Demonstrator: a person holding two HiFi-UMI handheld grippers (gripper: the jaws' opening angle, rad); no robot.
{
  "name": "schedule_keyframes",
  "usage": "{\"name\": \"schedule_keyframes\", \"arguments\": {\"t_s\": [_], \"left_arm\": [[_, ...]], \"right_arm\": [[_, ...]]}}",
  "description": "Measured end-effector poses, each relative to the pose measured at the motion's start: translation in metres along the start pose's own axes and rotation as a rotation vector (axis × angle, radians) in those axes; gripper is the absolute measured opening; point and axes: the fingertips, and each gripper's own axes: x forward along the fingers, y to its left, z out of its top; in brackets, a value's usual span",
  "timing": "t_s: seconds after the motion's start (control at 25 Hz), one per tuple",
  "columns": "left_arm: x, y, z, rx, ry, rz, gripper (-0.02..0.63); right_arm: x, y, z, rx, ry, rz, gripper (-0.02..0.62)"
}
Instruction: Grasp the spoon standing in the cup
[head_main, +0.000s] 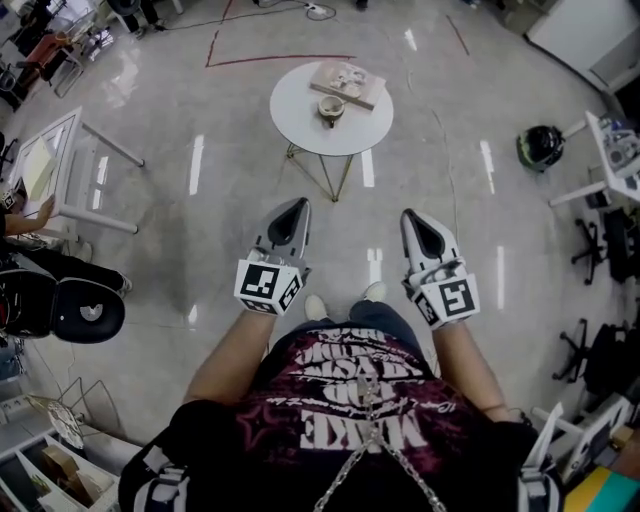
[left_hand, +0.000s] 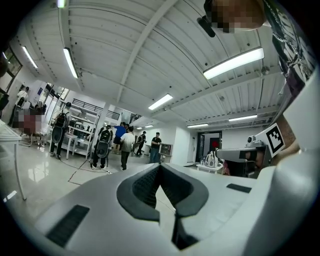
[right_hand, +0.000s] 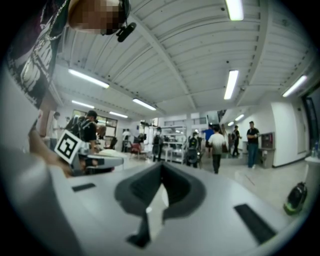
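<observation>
A small brown cup (head_main: 331, 110) stands on a round white table (head_main: 298, 112) far ahead of me across the floor. A thin handle seems to rise from the cup, too small to be sure it is the spoon. My left gripper (head_main: 299, 208) and right gripper (head_main: 411, 218) are held at waist height, side by side, well short of the table. Both have their jaws closed together with nothing between them. Each gripper view tilts upward, so the left gripper (left_hand: 160, 166) and the right gripper (right_hand: 161, 165) face the ceiling and the far room, and neither view shows the table.
A flat pale board (head_main: 347, 83) lies behind the cup on the table. At the left stand a white desk (head_main: 62, 165) and a black chair (head_main: 72, 310); at the right a dark helmet (head_main: 541, 147) and office chairs (head_main: 600, 245). Several people (left_hand: 125, 145) stand in the far room.
</observation>
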Motion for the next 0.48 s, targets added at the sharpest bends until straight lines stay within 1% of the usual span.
{"name": "schedule_keyframes", "arguments": {"t_s": [0.2,0.48], "left_arm": [[0.005,0.0,-0.005,0.003,0.0,0.003,0.025],[0.013,0.005,-0.006,-0.013,0.003,0.039,0.025]], "right_arm": [[0.009,-0.007,-0.006,0.018,0.002,0.001,0.031],[0.018,-0.013,-0.014,0.033,0.021,0.032,0.029]]}}
